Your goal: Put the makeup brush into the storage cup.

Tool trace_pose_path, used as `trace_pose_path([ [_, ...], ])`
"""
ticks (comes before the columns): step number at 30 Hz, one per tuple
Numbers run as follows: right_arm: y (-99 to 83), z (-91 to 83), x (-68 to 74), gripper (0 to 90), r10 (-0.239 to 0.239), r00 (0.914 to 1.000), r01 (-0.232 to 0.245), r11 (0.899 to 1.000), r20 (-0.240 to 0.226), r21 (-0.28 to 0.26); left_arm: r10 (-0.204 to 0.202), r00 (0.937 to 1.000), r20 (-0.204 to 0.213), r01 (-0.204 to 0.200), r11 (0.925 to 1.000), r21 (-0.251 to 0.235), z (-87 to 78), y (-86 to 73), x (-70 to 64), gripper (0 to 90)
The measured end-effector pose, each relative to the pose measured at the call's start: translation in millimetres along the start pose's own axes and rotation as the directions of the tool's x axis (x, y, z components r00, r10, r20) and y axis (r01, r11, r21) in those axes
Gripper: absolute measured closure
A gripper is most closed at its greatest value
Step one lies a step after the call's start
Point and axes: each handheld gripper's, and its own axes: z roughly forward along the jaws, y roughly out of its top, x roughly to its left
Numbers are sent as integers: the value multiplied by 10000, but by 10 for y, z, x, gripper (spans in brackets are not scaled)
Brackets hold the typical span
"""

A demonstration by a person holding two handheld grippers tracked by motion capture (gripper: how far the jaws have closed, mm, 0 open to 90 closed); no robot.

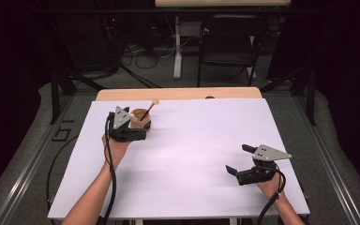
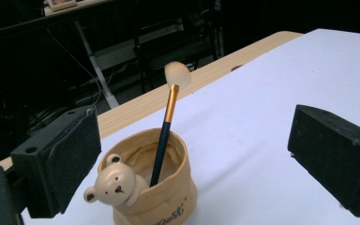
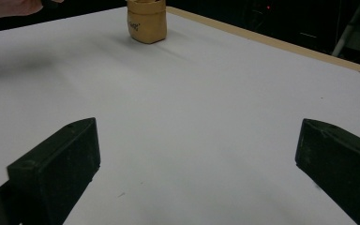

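L gripper (image 2: 194,154) released, jaws wide, w/ the bear cup (image 2: 145,187) just ahead, nearer its left jaw, at the table's (image 1: 192,154) far-left. Brush (image 2: 166,136) stands in the cup, long axis tilted up and away. R gripper (image 1: 242,160) released too, well apart; L is nearer.

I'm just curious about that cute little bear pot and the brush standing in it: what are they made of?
The bear pot looks like soft tan fabric or faux leather: its rim is rolled and creased, with a smooth matte bear head. The brush seems to have a dark glossy handle, possibly lacquered wood, a shiny gold metal-looking collar and pale fluffy bristles.
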Motion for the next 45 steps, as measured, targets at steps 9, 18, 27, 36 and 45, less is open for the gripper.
trace_pose_path([
  [9, 16, -39, -3, 0, -124, 9999, 125, 9997, 57, -220, 79, 9998, 197, -84, 9997, 251, -200, -68, -57, 4],
  [18, 17, -44, -1, 0, -236, 9997, 238, 9993, 81, -278, 48, 9993, 384, -65, 9990, 450, -393, -110, -134, 3],
  [27, 19, -54, 8, 0, -334, 9994, 337, 9988, 79, -359, 26, 9985, 555, -51, 9989, 462, -558, -171, -231, 2],
  [36, 20, -52, 16, 0, -405, 9992, 405, 9982, 15, -441, 132, 9993, 349, -144, 9993, 343, -765, -289, -297, 2],
  [45, 18, -45, 28, 0, -515, 9987, 512, 9976, -49, -472, -98, 9997, 227, 94, 9998, 160, -910, -468, -304, 1],
])
